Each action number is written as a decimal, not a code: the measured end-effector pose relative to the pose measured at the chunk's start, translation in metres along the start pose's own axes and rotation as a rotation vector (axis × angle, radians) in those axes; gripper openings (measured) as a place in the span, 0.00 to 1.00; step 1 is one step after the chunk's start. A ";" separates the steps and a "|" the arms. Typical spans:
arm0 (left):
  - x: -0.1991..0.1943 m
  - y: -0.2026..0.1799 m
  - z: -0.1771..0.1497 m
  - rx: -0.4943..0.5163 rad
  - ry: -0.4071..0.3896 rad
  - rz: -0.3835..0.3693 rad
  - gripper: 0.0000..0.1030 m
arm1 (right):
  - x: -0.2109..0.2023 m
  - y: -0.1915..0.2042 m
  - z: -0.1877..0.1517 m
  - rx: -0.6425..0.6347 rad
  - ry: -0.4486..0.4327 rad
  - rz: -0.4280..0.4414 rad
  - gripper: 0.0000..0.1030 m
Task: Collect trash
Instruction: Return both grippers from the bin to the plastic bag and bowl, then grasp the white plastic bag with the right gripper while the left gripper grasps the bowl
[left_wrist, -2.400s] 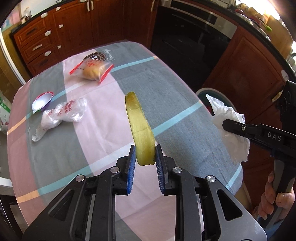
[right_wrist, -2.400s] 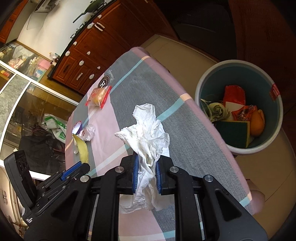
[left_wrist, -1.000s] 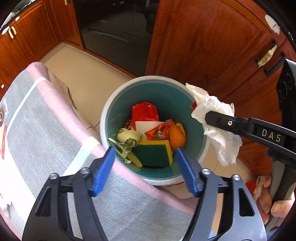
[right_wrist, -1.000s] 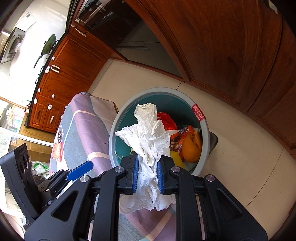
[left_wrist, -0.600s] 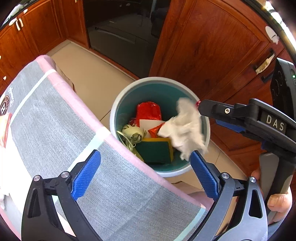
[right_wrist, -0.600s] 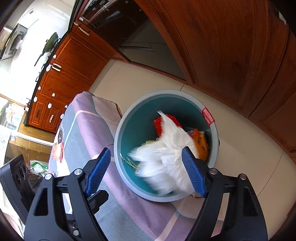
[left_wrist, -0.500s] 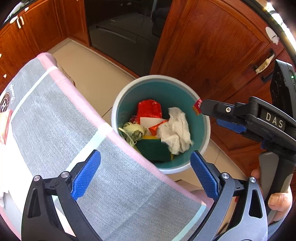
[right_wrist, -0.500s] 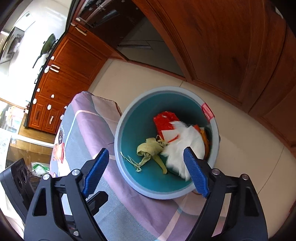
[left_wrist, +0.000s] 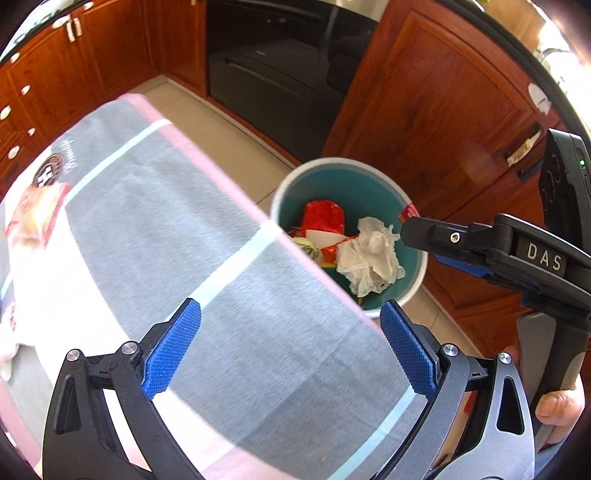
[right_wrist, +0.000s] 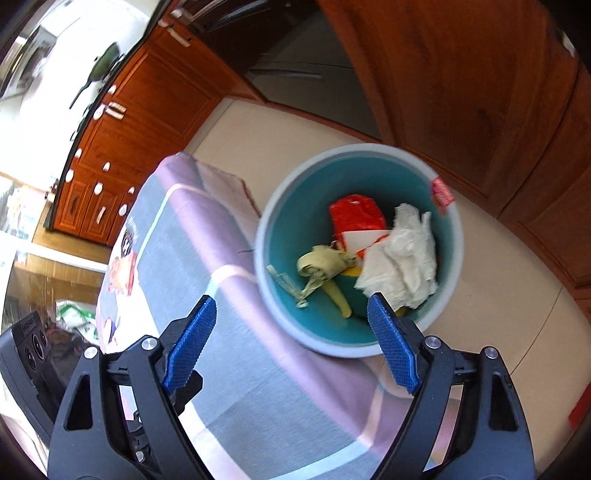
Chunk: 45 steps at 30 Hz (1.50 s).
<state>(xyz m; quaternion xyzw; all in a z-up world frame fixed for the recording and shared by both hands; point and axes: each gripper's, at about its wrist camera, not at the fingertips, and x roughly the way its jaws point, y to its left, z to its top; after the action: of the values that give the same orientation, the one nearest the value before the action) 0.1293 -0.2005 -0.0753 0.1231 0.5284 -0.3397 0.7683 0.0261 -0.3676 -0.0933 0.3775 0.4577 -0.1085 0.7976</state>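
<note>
Both grippers gape empty; crumpled tissue (right_wrist: 400, 258) lies in bin (right_wrist: 273, 206).

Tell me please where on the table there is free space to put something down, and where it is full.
The grey and pink tablecloth is bare from the left gripper up to the table edge beside the trash bin. At its far left lies a red-edged snack bag, so that corner is occupied. The bin is crowded: crumpled tissue, red wrapper and peel.
</note>
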 end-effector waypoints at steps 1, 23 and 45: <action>-0.005 0.004 -0.002 -0.008 -0.007 0.002 0.95 | 0.000 0.007 -0.002 -0.010 0.003 0.001 0.78; -0.106 0.175 -0.089 -0.223 -0.116 0.114 0.96 | 0.040 0.196 -0.088 -0.325 0.137 -0.043 0.84; -0.097 0.373 -0.146 -0.422 -0.068 0.217 0.96 | 0.190 0.361 -0.144 -0.547 0.298 -0.021 0.84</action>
<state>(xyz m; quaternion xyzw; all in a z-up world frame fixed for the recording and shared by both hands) 0.2457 0.1925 -0.1118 0.0046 0.5452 -0.1411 0.8263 0.2264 0.0161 -0.1084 0.1560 0.5857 0.0671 0.7925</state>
